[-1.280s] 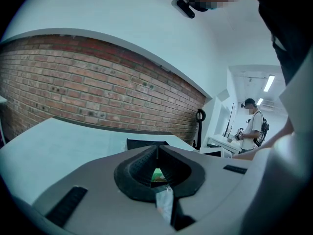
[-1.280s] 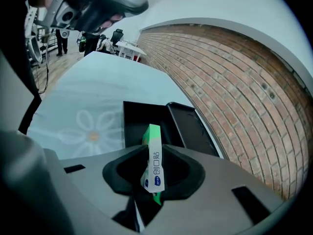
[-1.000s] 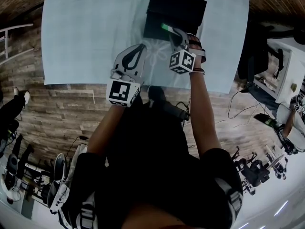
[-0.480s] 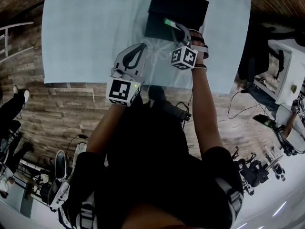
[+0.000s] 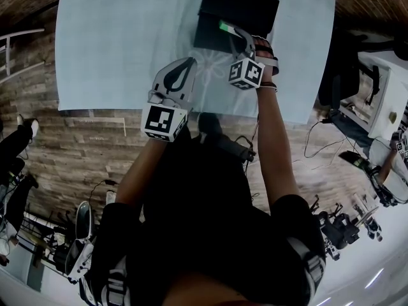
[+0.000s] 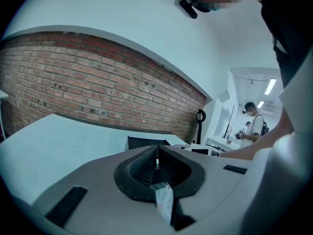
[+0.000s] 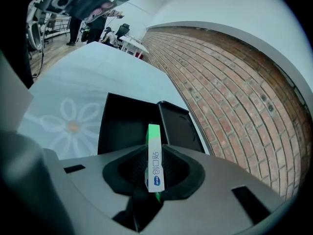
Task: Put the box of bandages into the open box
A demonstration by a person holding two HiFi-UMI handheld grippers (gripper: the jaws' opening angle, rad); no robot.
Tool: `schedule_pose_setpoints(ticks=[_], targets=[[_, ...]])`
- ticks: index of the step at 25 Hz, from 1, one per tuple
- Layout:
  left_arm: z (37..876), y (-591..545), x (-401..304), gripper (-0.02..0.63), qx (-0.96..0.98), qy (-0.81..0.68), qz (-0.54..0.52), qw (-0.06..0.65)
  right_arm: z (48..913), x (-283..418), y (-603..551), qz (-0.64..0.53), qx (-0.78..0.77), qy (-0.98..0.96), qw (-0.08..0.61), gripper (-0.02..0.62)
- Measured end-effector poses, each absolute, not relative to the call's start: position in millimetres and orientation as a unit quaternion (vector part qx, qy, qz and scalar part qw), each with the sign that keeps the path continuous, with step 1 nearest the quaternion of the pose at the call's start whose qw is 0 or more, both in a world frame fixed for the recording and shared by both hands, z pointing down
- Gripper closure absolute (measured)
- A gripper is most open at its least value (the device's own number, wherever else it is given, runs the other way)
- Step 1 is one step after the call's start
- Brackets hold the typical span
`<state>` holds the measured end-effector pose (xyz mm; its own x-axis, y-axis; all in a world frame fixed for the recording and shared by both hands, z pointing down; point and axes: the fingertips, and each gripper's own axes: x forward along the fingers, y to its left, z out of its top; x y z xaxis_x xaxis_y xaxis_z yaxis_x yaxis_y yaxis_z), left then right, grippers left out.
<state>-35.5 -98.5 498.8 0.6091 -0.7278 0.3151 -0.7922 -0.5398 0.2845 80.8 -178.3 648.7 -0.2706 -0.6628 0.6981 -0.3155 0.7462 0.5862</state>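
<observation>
Head view: the right gripper [image 5: 231, 34] has edged a little farther over the near rim of the open box [image 5: 239, 8], carrying the box of bandages [image 5: 224, 27]. The left gripper [image 5: 183, 65] stays over the pale desk [image 5: 115, 43], near its front edge.

Left gripper view: its jaws are pressed together with nothing between them. A brick wall [image 6: 98, 87] lies behind.

Right gripper view: the jaws clamp the white-and-green box of bandages [image 7: 154, 158] edge-on, above the black open box [image 7: 124, 126], beside a flower print [image 7: 73, 124].
</observation>
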Motion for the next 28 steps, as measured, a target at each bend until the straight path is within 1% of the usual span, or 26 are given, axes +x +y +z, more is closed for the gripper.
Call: schedule_pose_setpoints(ticks=[12,22,28], targets=[[500.8,-94.8,-37.6,0.568,0.874,-0.433,0.078,0.207,656.7,78.6,-161.6,-0.144,0.301,-0.789,0.516,0.495],[503.2,-91.8,-40.0,0.566,0.875,-0.427,0.079,0.214,665.3,77.4,-154.6,-0.082,0.295,-0.806,0.506,0.482],[501.3,-87.3,-36.3,0.567,0.876,-0.424,0.083,0.212,665.5,80.9,-149.7,-0.052,0.298,-0.815,0.494,0.484]])
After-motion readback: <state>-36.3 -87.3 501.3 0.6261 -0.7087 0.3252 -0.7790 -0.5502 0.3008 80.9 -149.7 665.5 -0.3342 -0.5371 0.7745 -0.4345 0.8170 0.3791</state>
